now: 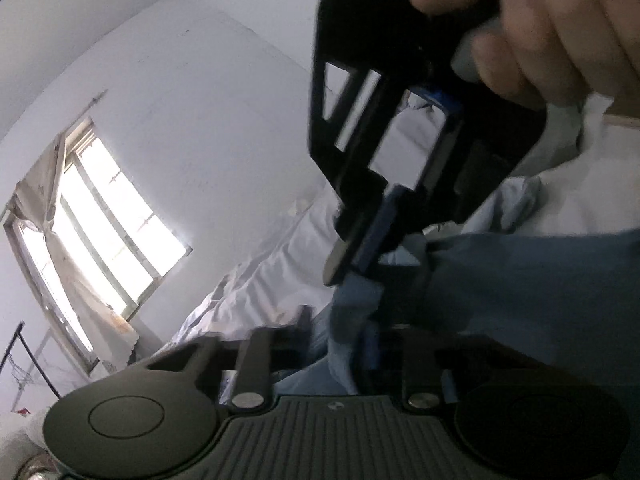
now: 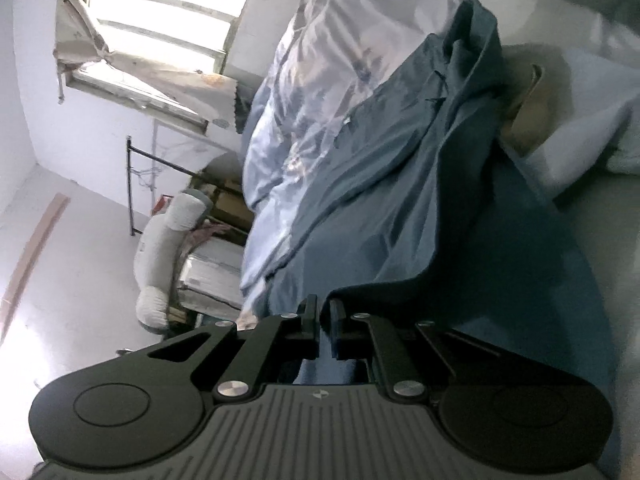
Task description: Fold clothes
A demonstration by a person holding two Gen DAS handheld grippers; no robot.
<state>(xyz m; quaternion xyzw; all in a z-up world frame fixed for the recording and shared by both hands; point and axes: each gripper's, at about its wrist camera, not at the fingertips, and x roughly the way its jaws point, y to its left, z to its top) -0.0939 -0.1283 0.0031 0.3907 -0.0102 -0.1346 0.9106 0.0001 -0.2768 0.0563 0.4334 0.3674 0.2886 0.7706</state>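
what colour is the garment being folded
Blue garment, clearest in the right wrist view.

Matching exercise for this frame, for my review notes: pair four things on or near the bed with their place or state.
Things:
1. blue garment
2. window
3. pale duvet
4. beige strap

Places or states:
a. crumpled along the garment's side
b. pokes out beside the garment's far end
c. its near edge is pinched in the right tongs
d. in the wall past the bed, bright with daylight

Pairs: 1-c, 2-d, 3-a, 4-b
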